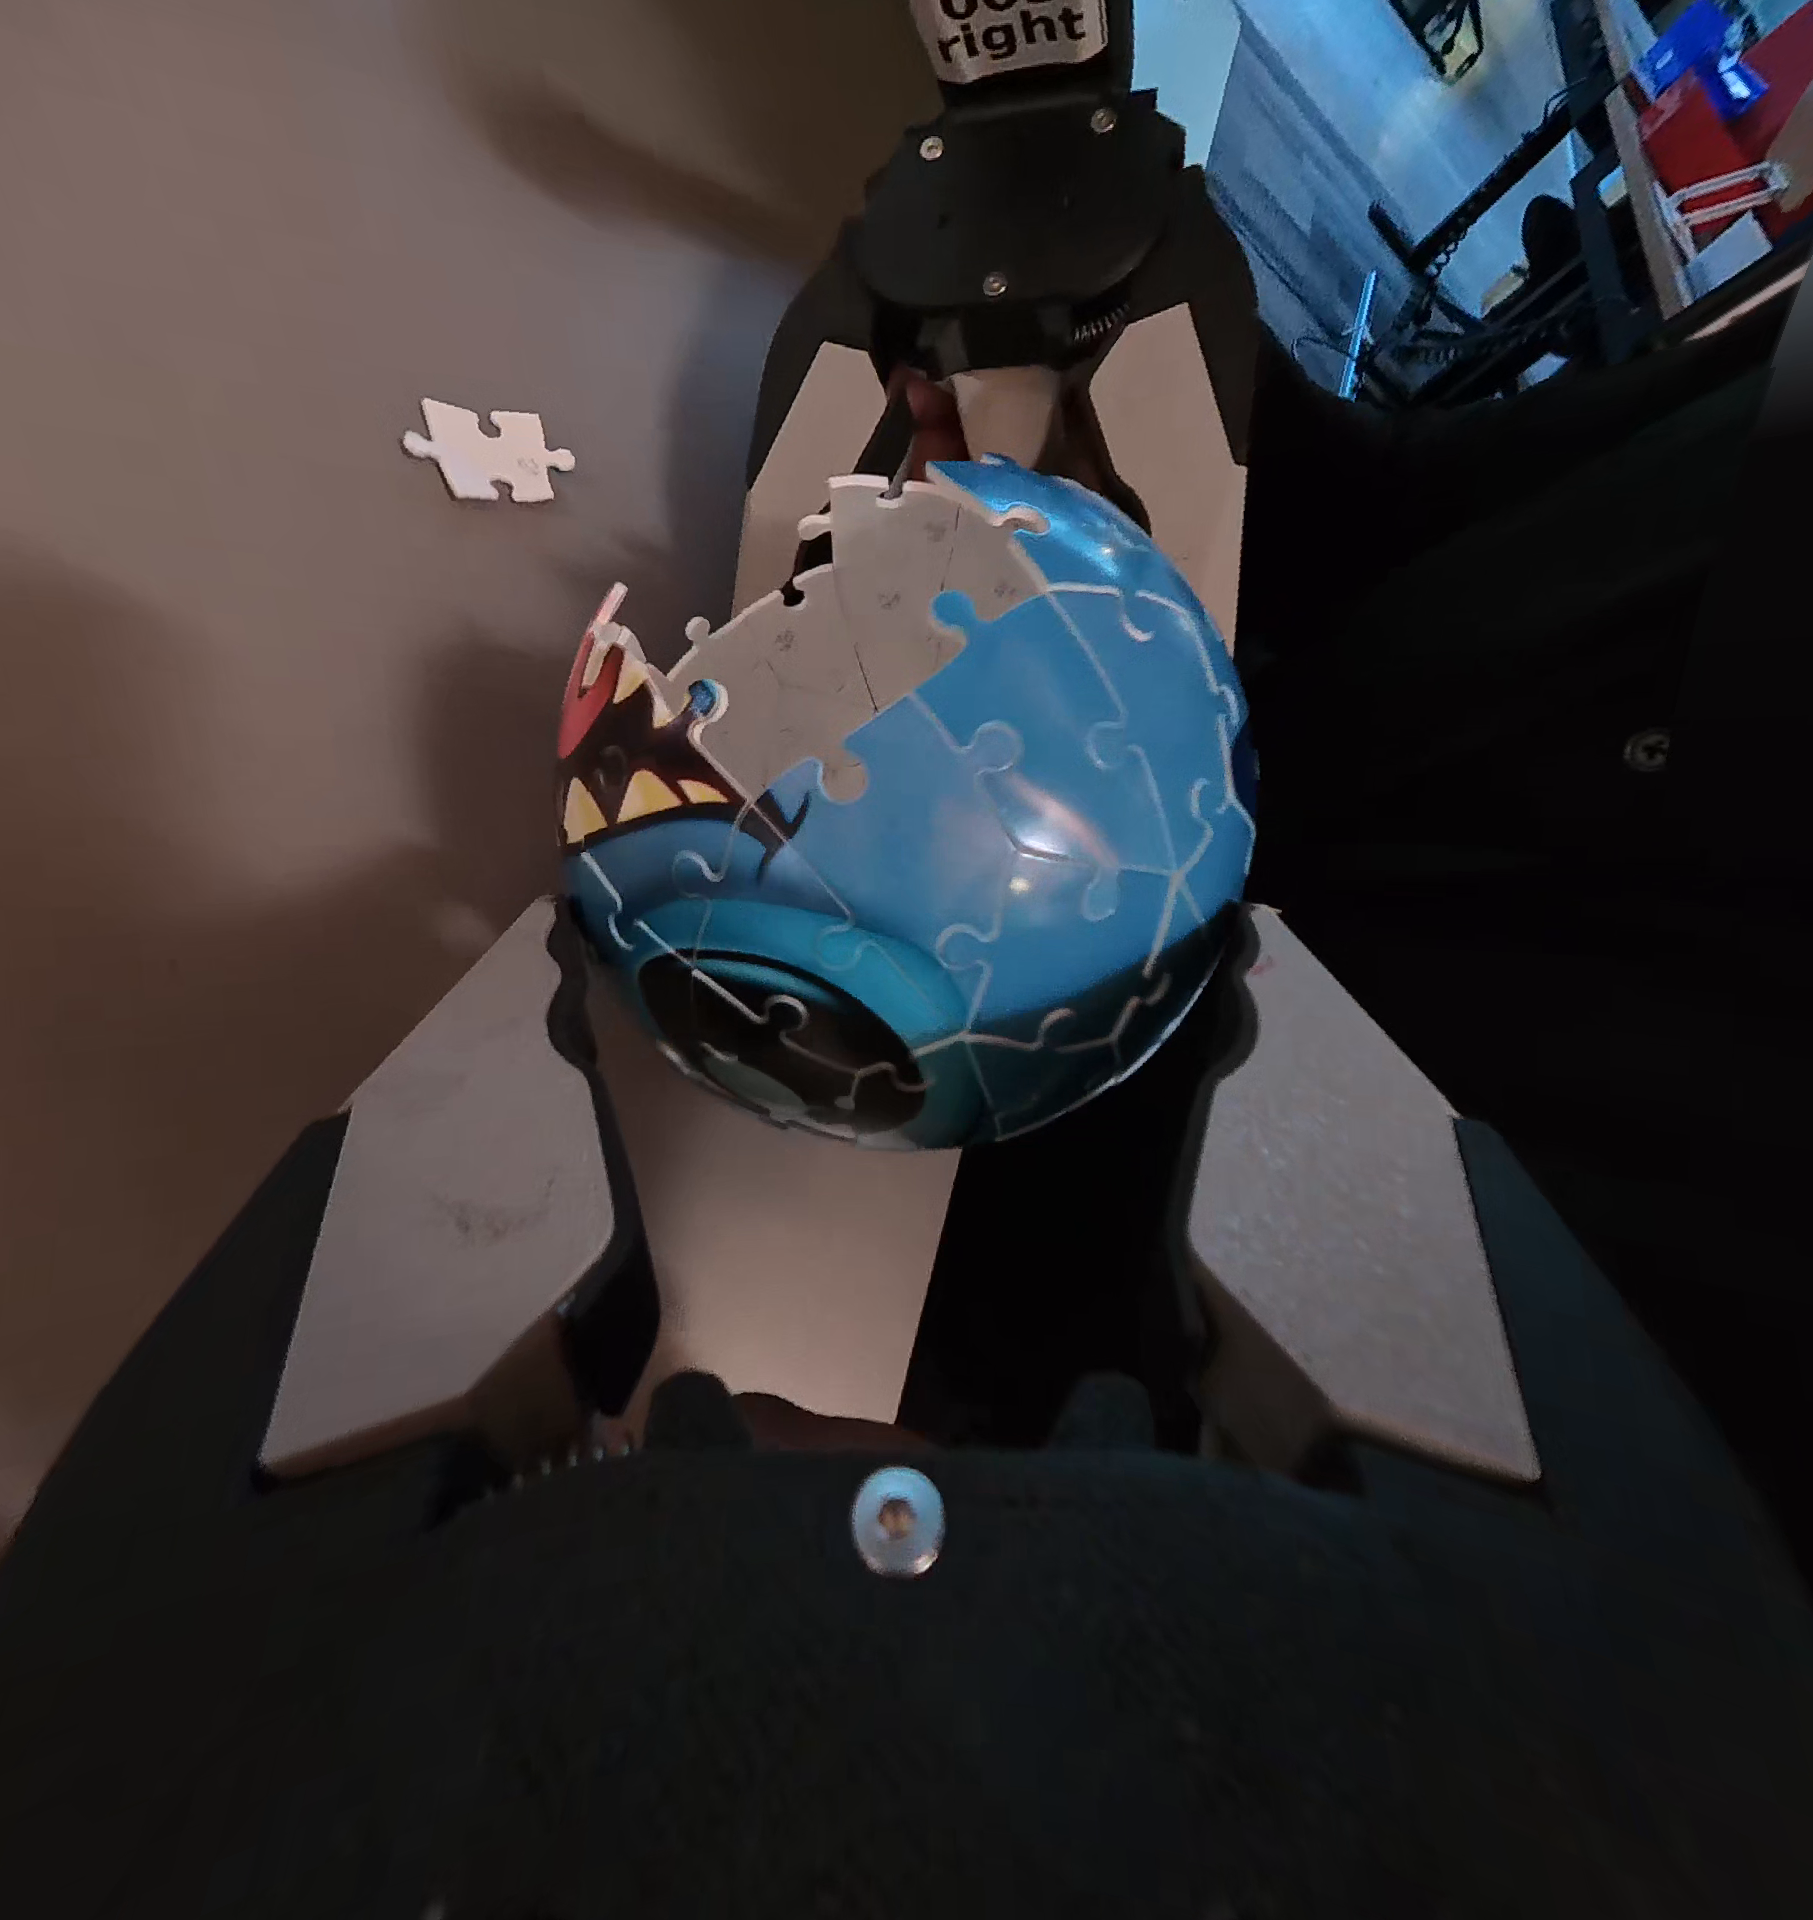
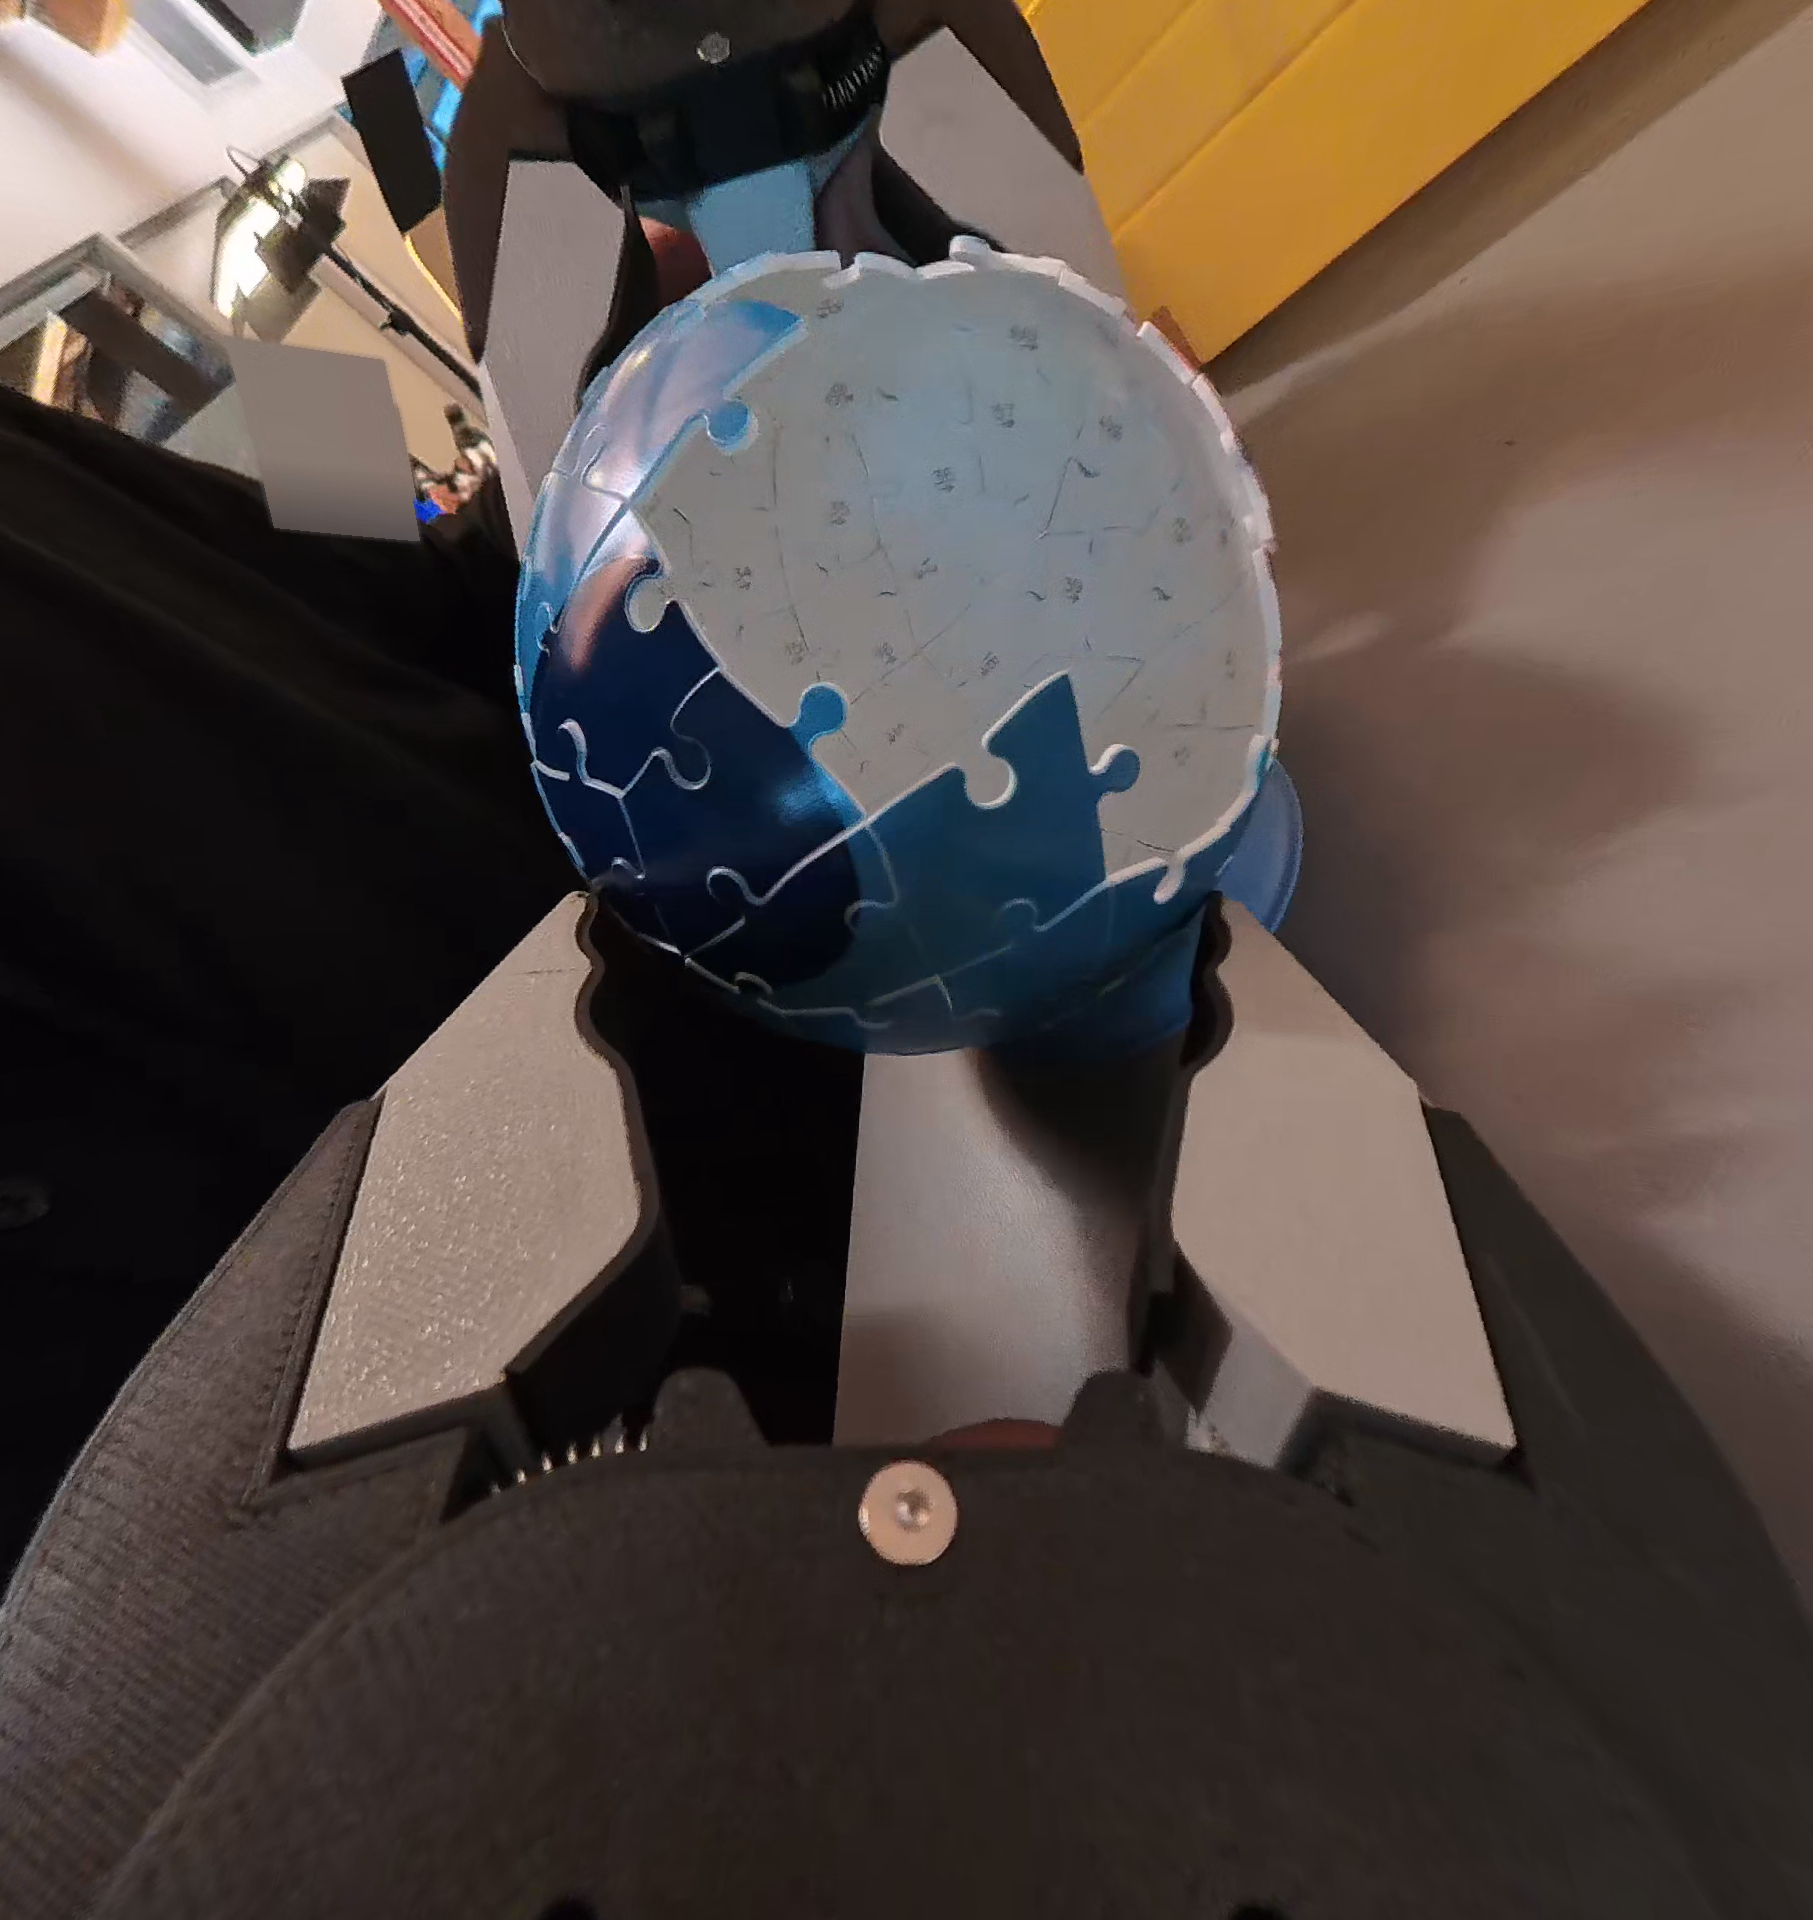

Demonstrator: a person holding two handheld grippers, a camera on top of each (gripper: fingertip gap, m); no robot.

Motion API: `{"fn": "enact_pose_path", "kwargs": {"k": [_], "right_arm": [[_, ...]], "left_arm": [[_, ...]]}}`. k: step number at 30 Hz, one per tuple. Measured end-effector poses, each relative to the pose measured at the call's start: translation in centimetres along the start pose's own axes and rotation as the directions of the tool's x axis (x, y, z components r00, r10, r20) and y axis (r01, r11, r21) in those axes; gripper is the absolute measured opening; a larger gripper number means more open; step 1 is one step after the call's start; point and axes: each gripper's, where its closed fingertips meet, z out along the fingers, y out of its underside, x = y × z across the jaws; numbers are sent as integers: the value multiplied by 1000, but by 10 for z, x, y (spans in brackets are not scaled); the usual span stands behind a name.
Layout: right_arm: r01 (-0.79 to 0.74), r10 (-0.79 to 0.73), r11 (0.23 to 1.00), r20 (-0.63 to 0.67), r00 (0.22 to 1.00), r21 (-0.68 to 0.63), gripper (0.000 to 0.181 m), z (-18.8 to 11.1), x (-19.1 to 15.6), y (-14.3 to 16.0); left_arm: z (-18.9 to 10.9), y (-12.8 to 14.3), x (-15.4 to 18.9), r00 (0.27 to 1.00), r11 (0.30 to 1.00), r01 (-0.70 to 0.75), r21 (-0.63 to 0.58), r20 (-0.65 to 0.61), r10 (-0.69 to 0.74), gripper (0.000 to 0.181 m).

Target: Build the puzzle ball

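Observation:
The puzzle ball (image 1: pixel 1037 790) is a partly built blue sphere with a toothed mouth and a dark round eye printed on it. A gap in its shell shows the white insides of the pieces (image 2: pixel 943 540). My left gripper (image 1: pixel 902 914) is shut on the ball, one finger on each side of its lower half. My right gripper (image 2: pixel 902 904) grips the ball (image 2: pixel 777 831) from the opposite side; it also shows at the top of the left wrist view (image 1: pixel 995 457). The left gripper shows at the top of the right wrist view (image 2: pixel 736 156). The ball is held above the table.
One loose white puzzle piece (image 1: pixel 488 464) lies face down on the grey-brown table (image 1: pixel 206 312) to the upper left. A yellow block (image 2: pixel 1349 135) stands at the far side. A person in black clothing (image 2: pixel 154 831) fills the left of the right wrist view. My right tips are roughly 10 centimetres from the loose white puzzle piece (image 1: pixel 488 464).

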Motion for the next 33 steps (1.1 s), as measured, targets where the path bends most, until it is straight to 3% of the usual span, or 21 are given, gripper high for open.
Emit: {"fn": "enact_pose_path", "kwargs": {"k": [13,26,33], "right_arm": [[175,-172,985,-196,965,-3,108,-13,2,-17],[212,-211,977,-116,971,-3,108,-10,5,-12],[297,-296,954,-210,932,-24,107,-16,2,-20]], "left_arm": [[6,15,-5,995,995,-97,32,30,96,118],[0,9,-4,986,984,-146,100,91,137,113],[6,14,-6,985,982,-158,102,87,149,114]]}}
